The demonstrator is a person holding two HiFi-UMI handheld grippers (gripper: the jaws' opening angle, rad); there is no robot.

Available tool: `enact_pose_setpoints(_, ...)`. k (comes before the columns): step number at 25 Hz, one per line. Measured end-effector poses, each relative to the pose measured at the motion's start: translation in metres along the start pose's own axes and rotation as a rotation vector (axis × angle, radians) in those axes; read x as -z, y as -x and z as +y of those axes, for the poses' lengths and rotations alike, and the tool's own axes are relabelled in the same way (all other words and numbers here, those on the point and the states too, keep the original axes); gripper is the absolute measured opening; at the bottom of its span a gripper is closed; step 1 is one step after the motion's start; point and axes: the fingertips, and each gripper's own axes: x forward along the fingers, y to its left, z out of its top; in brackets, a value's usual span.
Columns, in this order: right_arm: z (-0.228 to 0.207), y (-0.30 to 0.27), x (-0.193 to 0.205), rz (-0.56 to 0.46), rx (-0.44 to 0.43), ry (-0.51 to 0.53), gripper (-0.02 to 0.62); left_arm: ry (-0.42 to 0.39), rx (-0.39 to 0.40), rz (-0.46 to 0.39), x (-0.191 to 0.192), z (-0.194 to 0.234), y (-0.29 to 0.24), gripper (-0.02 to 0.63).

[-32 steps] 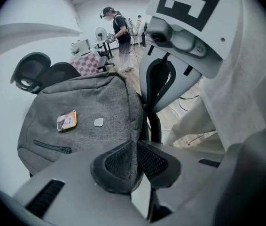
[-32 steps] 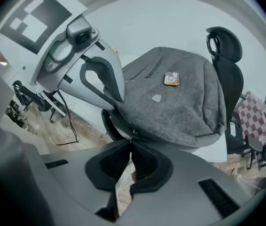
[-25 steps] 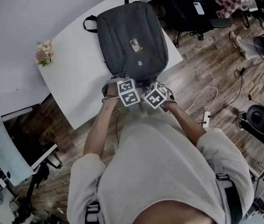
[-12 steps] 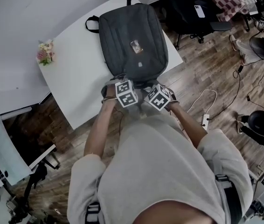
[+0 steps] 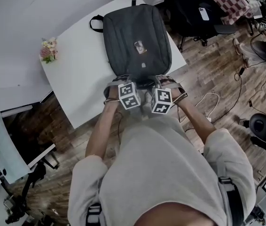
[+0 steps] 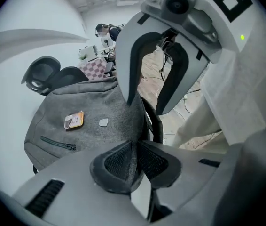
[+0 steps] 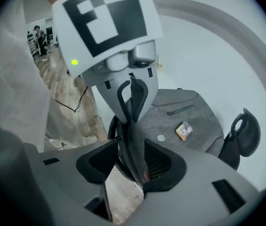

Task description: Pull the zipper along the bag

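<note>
A grey backpack [image 5: 137, 36] lies on the white table [image 5: 76, 79], its near end at the table's front edge. Both grippers meet at that near end. My left gripper [image 6: 135, 161] is shut on a thin fold of the bag's grey fabric [image 6: 76, 107]; its marker cube [image 5: 129, 94] shows in the head view. My right gripper [image 7: 130, 166] faces it, and its jaws are opening. A fold of bag fabric [image 7: 133, 145] stands between them, with a gap beside the left pad [image 7: 97, 166]. A small pocket zipper [image 7: 180, 108] and an orange tag [image 7: 183, 131] lie on the bag's top.
A small bunch of flowers [image 5: 48, 50] stands at the table's left corner. An office chair with dark things and a phone [image 5: 199, 8] is beyond the table's right side. Cables and a power strip [image 5: 208, 119] lie on the wooden floor at right. A white chair [image 5: 6, 149] stands at left.
The right gripper's cube has turned from tilted to more upright and shifted a little right. The left gripper stays at the bag's near end.
</note>
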Motion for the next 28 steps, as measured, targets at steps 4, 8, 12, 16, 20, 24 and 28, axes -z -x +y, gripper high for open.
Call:
enact_pose_setpoints(4,0.001,-0.029,0.001,0.073,-0.068,0.108,0.199,0.004,-0.012,-0.006,-0.001,-0.001,0.003,0.06)
enact_pose_setpoints(8,0.007,-0.041,0.003,0.129,-0.117,0.213,0.182,0.005,-0.02,-0.001,-0.003,-0.004,0.003,0.06)
enact_pose_setpoints(12,0.005,-0.039,0.006,0.107,-0.123,0.216,0.14,0.026,-0.027,-0.028,-0.005,-0.004,0.001,0.061)
enact_pose_setpoints(16,0.005,-0.037,0.008,0.088,-0.121,0.186,0.132,0.109,-0.111,-0.109,-0.004,0.003,0.013,0.13)
enact_pose_setpoints(20,0.002,-0.043,0.007,0.079,-0.132,0.174,0.13,0.28,-0.176,-0.16,0.034,0.026,0.03,0.214)
enact_pose_setpoints(24,0.002,-0.044,0.01,0.072,-0.149,0.164,0.129,0.399,-0.173,-0.19,0.07,0.046,0.042,0.282)
enact_pose_setpoints(28,0.001,-0.044,0.008,0.066,-0.158,0.154,0.129,0.417,-0.212,-0.165,0.103,0.073,0.051,0.256)
